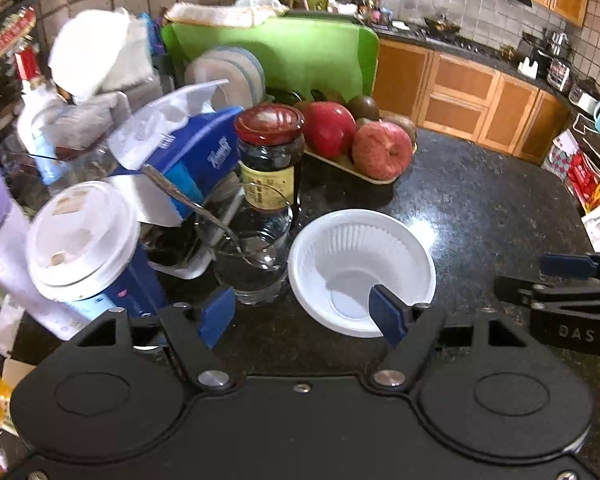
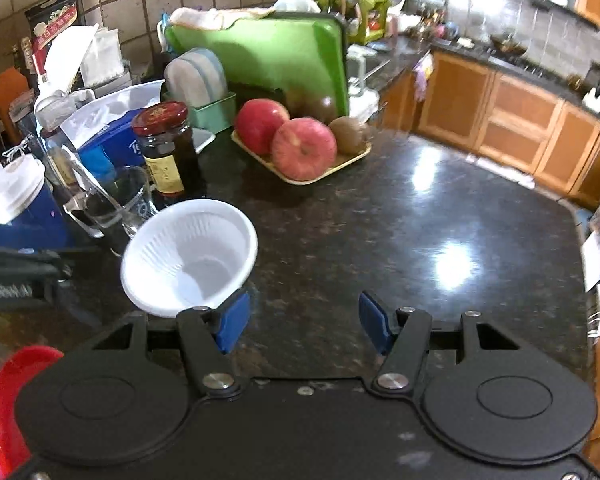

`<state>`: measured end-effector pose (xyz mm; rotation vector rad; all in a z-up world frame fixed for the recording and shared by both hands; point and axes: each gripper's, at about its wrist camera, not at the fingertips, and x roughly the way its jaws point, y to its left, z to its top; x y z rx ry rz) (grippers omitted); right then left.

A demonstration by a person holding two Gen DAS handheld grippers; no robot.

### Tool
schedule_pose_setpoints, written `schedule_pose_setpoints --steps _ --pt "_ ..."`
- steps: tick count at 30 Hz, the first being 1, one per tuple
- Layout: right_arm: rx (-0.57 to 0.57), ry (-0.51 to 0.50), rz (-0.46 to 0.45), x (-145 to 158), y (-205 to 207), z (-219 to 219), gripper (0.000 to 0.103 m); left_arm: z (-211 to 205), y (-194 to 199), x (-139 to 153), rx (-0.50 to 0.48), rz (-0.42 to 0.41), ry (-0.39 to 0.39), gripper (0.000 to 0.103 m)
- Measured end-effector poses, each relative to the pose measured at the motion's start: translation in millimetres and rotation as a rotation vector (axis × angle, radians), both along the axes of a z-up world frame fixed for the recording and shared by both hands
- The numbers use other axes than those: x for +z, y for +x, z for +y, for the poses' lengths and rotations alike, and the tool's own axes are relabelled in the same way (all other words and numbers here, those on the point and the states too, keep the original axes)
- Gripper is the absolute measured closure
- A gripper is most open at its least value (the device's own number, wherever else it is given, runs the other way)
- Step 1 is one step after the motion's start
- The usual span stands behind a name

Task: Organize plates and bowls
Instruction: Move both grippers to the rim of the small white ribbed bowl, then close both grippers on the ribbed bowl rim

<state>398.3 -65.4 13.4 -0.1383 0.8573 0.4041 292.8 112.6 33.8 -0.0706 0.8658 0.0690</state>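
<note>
White bowl [image 1: 362,270] upright, mouth up, on dark bench [image 1: 480,200], just right of the glass [image 1: 256,256], open bench right of it, left gripper [image 1: 304,314] jaws wide and empty, right gripper [image 2: 300,320] jaws apart, empty.

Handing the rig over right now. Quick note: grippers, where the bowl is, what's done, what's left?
Left gripper: open, empty, jaws over the near side of the bowl.
Right gripper: open, empty, over bare counter just right of the bowl.
Bowl: white, upright, empty, on the counter beside the glass and jar.
Done: the bowl looks set down; nothing is held.
Left: no other plates or bowls to sort are clearly in view; look for the rest.
</note>
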Motion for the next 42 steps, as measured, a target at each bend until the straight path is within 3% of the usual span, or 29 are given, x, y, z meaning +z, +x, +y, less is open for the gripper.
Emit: schedule_pose_setpoints --steps 12,26,42 --pt "0.046 -0.022 0.047 -10.2 43.6 35.6 0.043 10.9 34.9 -18.0 -0.031 0.076 -0.051 0.032" --pt "0.093 -0.009 0.137 -40.4 69.9 58.4 0.049 14.2 41.8 -26.3 -0.009 0.106 -0.038 0.034" --pt "0.112 -0.034 0.145 -49.6 70.0 59.5 0.065 8.9 65.0 -47.4 -0.004 0.186 -0.039 0.05"
